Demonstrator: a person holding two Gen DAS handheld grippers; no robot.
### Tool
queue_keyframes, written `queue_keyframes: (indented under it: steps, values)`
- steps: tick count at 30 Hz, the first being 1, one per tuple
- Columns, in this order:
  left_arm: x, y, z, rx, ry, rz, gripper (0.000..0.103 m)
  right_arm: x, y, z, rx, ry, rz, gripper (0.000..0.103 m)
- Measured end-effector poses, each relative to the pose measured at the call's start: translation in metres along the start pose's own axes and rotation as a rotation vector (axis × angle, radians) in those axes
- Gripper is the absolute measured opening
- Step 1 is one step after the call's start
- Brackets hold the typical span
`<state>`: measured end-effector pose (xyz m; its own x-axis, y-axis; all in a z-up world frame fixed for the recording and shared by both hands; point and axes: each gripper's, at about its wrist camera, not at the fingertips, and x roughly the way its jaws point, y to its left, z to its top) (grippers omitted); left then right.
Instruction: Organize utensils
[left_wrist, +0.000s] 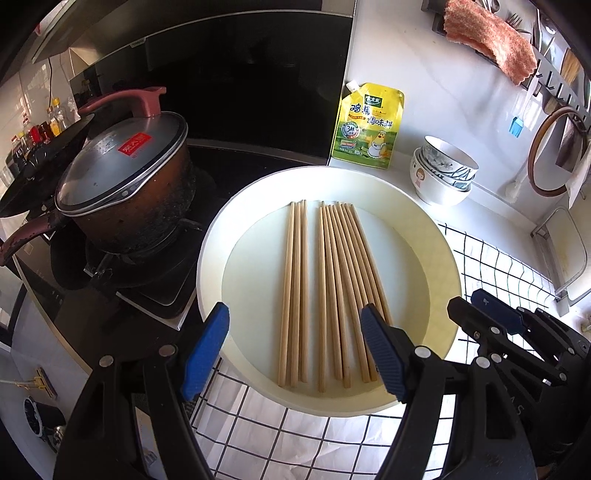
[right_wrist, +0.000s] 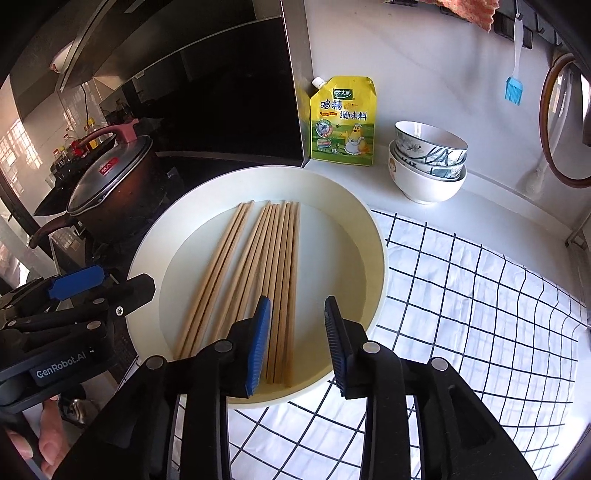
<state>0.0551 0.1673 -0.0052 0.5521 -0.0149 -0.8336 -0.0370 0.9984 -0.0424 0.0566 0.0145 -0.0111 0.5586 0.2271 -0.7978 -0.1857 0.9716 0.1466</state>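
Item: wooden chopsticks in a round cream tray, both claws above its near rim.

Tray (left_wrist: 441, 236) on a checked cloth (right_wrist: 461, 295) by the stove; chopsticks (left_wrist: 332, 291) flat in two groups, long axes running from near rim to far rim (near ends partly hidden by pads). Left gripper (left_wrist: 295, 354) spread wide, empty; right gripper (right_wrist: 297, 347) parted, pinching nothing.

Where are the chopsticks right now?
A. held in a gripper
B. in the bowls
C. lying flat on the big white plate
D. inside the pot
C: the chopsticks lie side by side on the plate, and neither the left gripper nor the right gripper holds any.
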Motion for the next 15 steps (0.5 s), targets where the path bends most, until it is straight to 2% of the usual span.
queue_keyframes:
  steps: [15]
  values:
    - [-0.0031,0.0015,-0.001,-0.001,0.0,0.0,0.072,-0.0068,-0.0012,0.0001,-0.001,-0.01,-0.002,0.034]
